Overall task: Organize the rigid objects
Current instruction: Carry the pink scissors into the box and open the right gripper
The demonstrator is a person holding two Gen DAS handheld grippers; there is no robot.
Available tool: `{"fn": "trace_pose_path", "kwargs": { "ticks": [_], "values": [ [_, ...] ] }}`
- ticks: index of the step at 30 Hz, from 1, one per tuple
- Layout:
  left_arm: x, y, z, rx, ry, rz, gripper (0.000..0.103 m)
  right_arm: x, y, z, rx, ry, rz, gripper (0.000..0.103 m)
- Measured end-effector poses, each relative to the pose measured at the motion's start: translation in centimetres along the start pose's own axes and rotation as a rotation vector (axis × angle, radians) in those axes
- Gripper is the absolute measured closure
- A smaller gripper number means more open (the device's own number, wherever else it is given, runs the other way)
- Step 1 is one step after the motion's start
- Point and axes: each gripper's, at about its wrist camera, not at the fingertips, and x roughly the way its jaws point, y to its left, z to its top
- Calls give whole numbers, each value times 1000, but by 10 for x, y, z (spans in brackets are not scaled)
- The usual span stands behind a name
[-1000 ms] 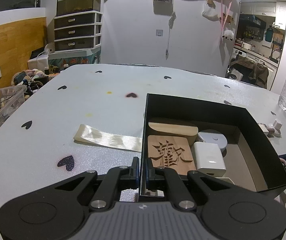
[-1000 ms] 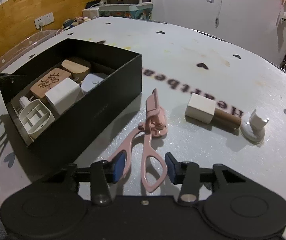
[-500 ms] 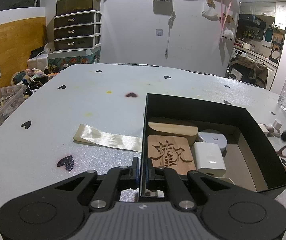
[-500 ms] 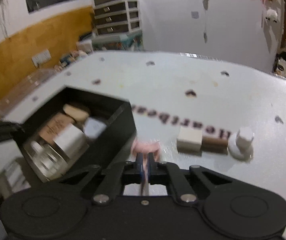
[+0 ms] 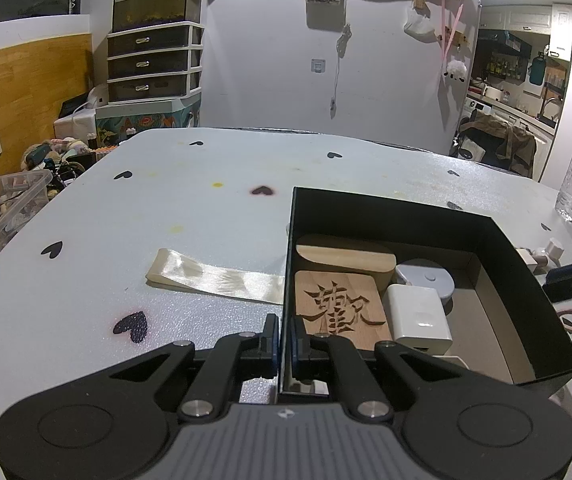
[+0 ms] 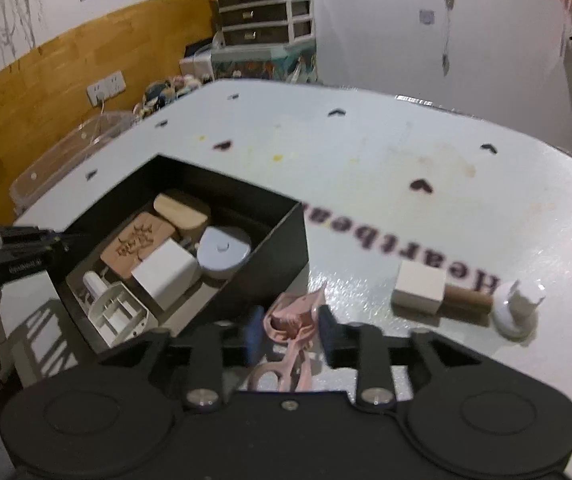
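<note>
A: Where is the pink eyelash curler [image 6: 291,322] now?

B: Low in the centre of the right wrist view, between the fingers of the right gripper [image 6: 287,330], just beside the black box's [image 6: 282,248] near wall; the jaws have just been opening, and they stand apart with the curler's head between them; whether the pads press on it I cannot tell through the blur.

A: And the left gripper [image 5: 282,338]?

B: Fingers clamped together on the box's wall, at the lower centre of its view.

A: How will the curler handle?

B: Probably light, stiff and smooth; the hinged loops could swing, so hold it across the hinge, not by a loop.
</note>
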Motion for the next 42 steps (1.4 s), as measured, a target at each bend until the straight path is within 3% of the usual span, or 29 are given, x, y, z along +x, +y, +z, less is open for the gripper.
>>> {"fn": "trace_pose_path", "kwargs": {
  "ticks": [1, 4, 11, 14, 16, 20, 24, 29, 34, 42],
  "values": [
    [0, 0, 0, 0, 0, 0, 97, 4, 2, 0, -15, 8, -4, 57],
    [0, 0, 0, 0, 0, 0, 97, 17, 5, -1, -64, 44, -12, 56],
    [0, 0, 0, 1, 1, 0, 97, 36, 2, -3, -89, 82, -9, 66],
    [0, 0, 0, 0, 0, -1, 97, 31, 4, -2, -104, 60, -24, 68],
    [0, 0, 0, 0, 0, 0, 97, 23, 3, 2, -94, 29, -37, 81],
    [0, 0, 0, -1, 0, 0, 97, -4, 1, 16, -57, -65, -50, 81],
    [1, 0, 0, -2, 1, -1, 97, -26, 10, 29, 0, -134, 34, 81],
    [2, -1, -1, 0, 0, -2, 97, -22, 28, 43, 108, -89, 134, 81],
    [4, -1, -3, -1, -1, -7, 97, 5, 46, 54, 139, 30, 36, 81],
    [4, 1, -4, -4, -6, -16, 97, 31, 73, 72, 80, 106, -201, 81]
  ]
}}
